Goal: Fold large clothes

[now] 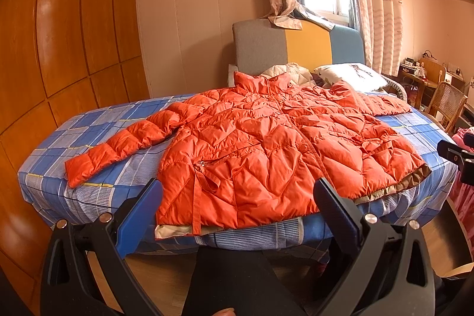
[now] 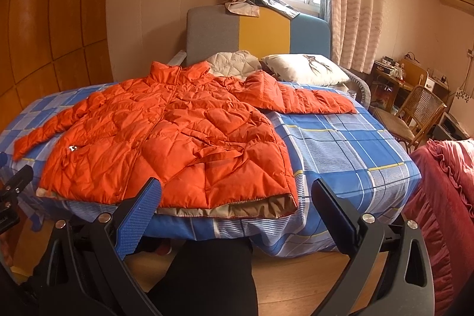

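Not started: puffy orange quilted down jacket flat, sleeves out, unfolded on blue plaid bedsheet; left gripper, right gripper spread, empty.

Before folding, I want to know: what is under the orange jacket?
The orange quilted puffer jacket lies on the blue checked bedsheet. Whatever lies beneath its middle is covered.

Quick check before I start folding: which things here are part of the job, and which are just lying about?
Job:
orange puffer jacket, spread flat
bed under it, the folding surface
left gripper, open
right gripper, open

Lying about:
pillow
cream quilted item behind the collar
wicker chair
red ruffled fabric
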The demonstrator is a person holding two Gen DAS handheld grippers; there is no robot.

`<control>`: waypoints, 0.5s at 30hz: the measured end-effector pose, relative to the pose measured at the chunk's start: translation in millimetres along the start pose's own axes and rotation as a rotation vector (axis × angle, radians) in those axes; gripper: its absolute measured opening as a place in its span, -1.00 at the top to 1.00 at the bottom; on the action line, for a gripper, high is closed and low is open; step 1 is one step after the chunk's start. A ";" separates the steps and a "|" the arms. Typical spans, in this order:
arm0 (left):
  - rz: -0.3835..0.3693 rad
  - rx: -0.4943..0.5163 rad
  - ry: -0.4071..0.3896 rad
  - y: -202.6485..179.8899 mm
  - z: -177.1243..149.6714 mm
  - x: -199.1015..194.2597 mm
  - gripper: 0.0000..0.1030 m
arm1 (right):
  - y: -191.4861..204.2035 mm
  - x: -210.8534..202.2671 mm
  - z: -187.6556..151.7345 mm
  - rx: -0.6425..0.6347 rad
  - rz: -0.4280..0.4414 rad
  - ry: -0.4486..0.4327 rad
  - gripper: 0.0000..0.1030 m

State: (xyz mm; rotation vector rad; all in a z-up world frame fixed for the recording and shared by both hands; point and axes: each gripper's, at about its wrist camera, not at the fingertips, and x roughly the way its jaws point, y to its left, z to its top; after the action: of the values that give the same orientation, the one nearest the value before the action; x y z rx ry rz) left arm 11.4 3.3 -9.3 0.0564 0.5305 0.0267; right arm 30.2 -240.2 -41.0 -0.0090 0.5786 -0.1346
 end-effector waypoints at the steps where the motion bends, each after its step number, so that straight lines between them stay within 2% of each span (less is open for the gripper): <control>1: 0.000 0.001 0.001 0.0 -0.4 0.2 -0.97 | -0.8 0.2 -0.1 0.004 0.001 0.001 -0.94; 15: -0.010 0.030 0.049 -6.5 3.2 19.6 -0.97 | -13.8 11.7 -1.4 0.049 -0.008 0.023 -0.94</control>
State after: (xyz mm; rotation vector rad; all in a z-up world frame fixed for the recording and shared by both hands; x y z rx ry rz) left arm 30.0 -2.5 -16.9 0.0821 0.5805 0.0105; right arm 37.4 -255.4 -47.9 0.0374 0.5978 -0.1564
